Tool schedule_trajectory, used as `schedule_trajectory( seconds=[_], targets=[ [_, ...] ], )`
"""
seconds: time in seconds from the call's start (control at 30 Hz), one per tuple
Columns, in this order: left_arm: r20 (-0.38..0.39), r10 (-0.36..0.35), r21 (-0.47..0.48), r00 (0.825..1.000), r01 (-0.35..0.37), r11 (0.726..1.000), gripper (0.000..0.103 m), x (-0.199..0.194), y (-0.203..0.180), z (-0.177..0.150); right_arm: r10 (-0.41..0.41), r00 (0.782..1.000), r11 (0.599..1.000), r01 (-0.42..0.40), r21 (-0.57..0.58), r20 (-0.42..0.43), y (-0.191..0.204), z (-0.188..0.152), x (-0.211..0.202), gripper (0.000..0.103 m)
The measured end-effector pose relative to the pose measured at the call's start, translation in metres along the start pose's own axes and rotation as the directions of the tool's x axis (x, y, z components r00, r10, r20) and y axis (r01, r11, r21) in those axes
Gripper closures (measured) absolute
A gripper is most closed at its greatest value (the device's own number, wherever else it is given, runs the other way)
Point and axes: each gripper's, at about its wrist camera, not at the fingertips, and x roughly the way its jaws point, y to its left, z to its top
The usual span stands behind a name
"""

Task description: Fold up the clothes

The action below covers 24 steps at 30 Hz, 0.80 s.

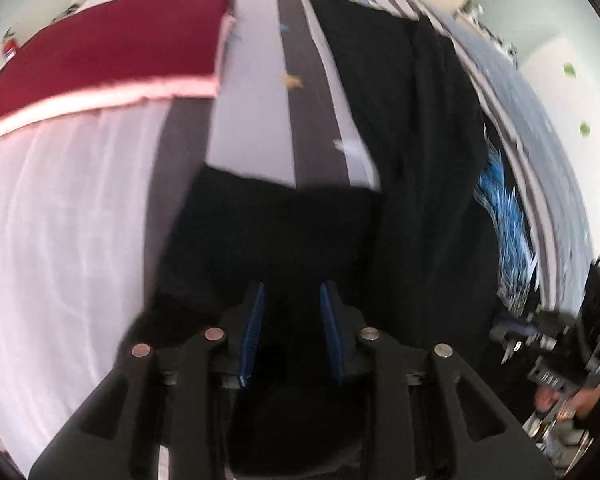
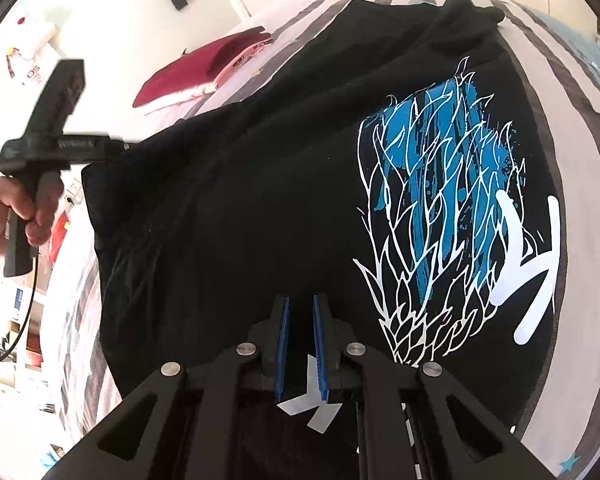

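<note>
On the striped bed (image 2: 572,184), the black shirt (image 2: 260,208) lay half folded; left tool (image 1: 292,300) narrowly parted, empty; right tool (image 2: 300,312) nearly closed, its hold on cloth unclear.

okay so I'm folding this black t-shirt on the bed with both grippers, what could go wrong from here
The left gripper stands open over the black t-shirt, gripping nothing, so the folded-over side may slump. The right gripper pinches the near edge; any pull could skew the blue and white print or drag the shirt along the striped bedsheet.

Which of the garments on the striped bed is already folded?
The dark red garment beside the pink one, lying as a neat rectangle. The black printed T-shirt is still spread out.
</note>
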Motion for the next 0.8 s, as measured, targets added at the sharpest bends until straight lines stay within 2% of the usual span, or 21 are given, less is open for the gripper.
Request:
schedule_trajectory(
  seconds=[0.23, 0.53, 0.57, 0.63, 0.8],
  targets=[
    [0.000, -0.023, -0.010, 1.000, 0.023, 1.000, 0.078, 0.006, -0.011, -0.018, 0.004, 1.000, 1.000, -0.004, 0.004, 0.003, -0.001, 0.000, 0.001, 0.092],
    [0.009, -0.036, 0.003, 0.999, 0.036, 0.999, 0.079, 0.018, -0.010, -0.021, 0.007, 1.000, 1.000, -0.007, 0.007, 0.005, -0.002, -0.001, 0.003, 0.092],
    [0.017, -0.031, 0.011, 0.999, 0.031, 0.999, 0.080, 0.018, -0.010, -0.022, 0.008, 1.000, 1.000, -0.008, 0.008, 0.006, -0.002, -0.001, 0.004, 0.092],
    [0.041, -0.019, 0.026, 0.999, 0.018, 1.000, 0.097, 0.016, -0.010, -0.024, 0.009, 1.000, 1.000, -0.010, 0.009, 0.008, -0.003, -0.003, 0.002, 0.092],
    [0.111, 0.022, 0.036, 0.994, -0.026, 0.999, 0.100, 0.004, -0.005, -0.022, 0.010, 1.000, 1.000, -0.010, 0.013, 0.013, -0.004, -0.005, 0.001, 0.092]
  ],
)
